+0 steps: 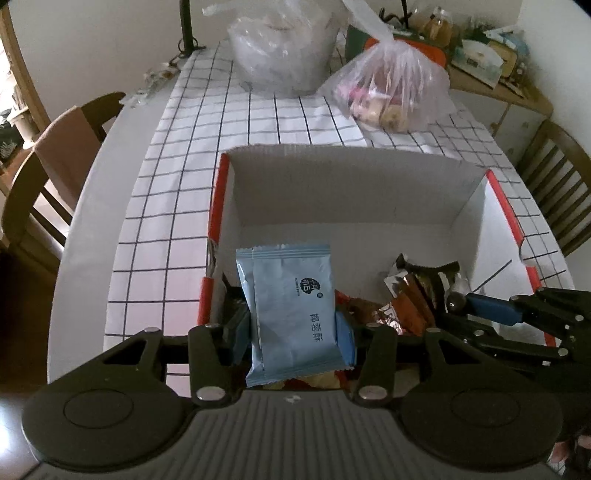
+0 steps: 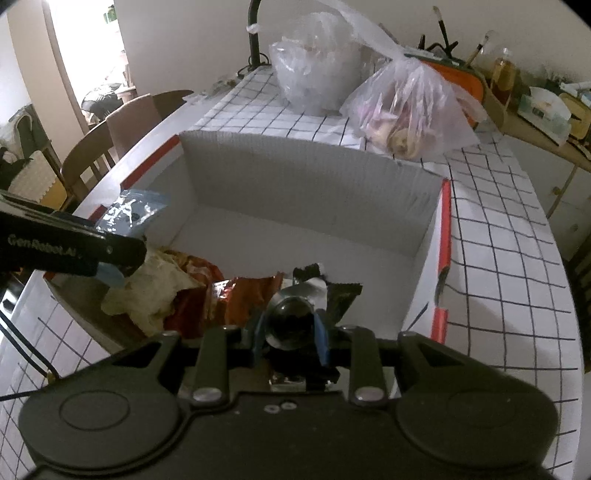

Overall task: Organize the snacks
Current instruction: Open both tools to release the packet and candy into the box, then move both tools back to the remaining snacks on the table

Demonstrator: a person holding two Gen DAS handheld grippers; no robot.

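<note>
A white cardboard box (image 1: 351, 184) with red edges sits on the checked tablecloth; its far half is bare. My left gripper (image 1: 293, 325) is shut on a light blue snack packet (image 1: 291, 306), held upright over the box's near left corner. My right gripper (image 2: 290, 328) is shut on a dark, shiny wrapped snack (image 2: 291, 317) with a silver and black wrapper, over the box's near right part. In the right wrist view the box (image 2: 314, 177) holds orange and yellow wrappers (image 2: 192, 291) at its near end. The left gripper (image 2: 110, 258) and its blue packet (image 2: 129, 210) show at left there.
Two clear plastic bags stand beyond the box: a large pale one (image 1: 280, 48) and one with snacks (image 1: 391, 92). Wooden chairs (image 1: 48, 177) flank the table. A cluttered sideboard (image 1: 491, 66) stands at the far right. A black lamp post (image 1: 186, 26) rises at the table's far end.
</note>
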